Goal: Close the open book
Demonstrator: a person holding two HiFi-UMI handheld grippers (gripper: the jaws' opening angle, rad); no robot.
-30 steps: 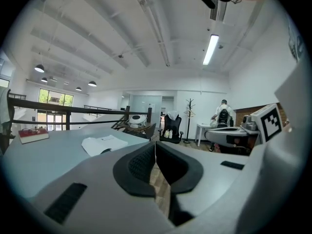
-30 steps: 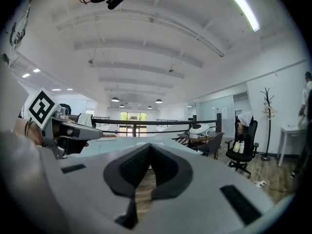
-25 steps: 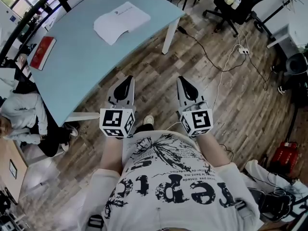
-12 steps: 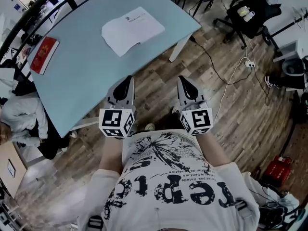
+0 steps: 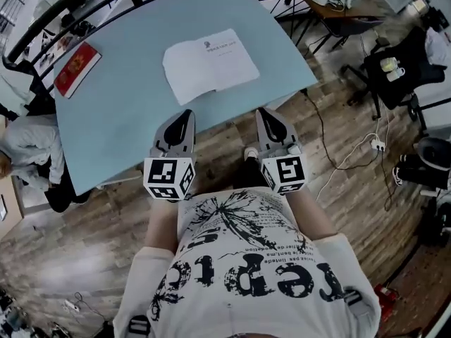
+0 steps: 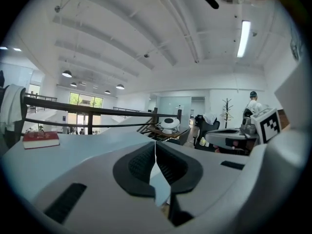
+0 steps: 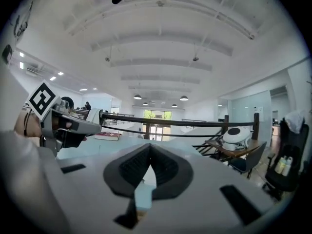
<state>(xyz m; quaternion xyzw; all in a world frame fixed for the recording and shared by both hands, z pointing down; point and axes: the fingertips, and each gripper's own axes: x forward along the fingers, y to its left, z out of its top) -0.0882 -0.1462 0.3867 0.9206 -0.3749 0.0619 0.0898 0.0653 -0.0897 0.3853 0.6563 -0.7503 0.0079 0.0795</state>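
The open book point(image 5: 210, 63) lies flat with its white pages up on the light blue table point(image 5: 134, 111), beyond both grippers. My left gripper point(image 5: 184, 114) is shut and empty, its tip over the table's near edge. My right gripper point(image 5: 266, 113) is likewise shut and empty, level with the left one, at the table's near edge. In the left gripper view the dark pads point(image 6: 141, 162) meet along a thin line at my left gripper point(image 6: 155, 147). The right gripper view shows my right gripper point(image 7: 149, 150) with its pads touching at the top. Neither gripper touches the book.
A closed red book point(image 5: 77, 69) lies at the table's far left corner, also seen as the red book point(image 6: 41, 139). A black railing point(image 5: 84, 2) runs behind the table. An office chair point(image 5: 394, 65) and cables point(image 5: 338, 160) are on the wooden floor at right. A seated person point(image 5: 28, 146) is at left.
Both grippers have travelled forward side by side towards the table. The table and open book now lie closer in front of them. Both stay shut.
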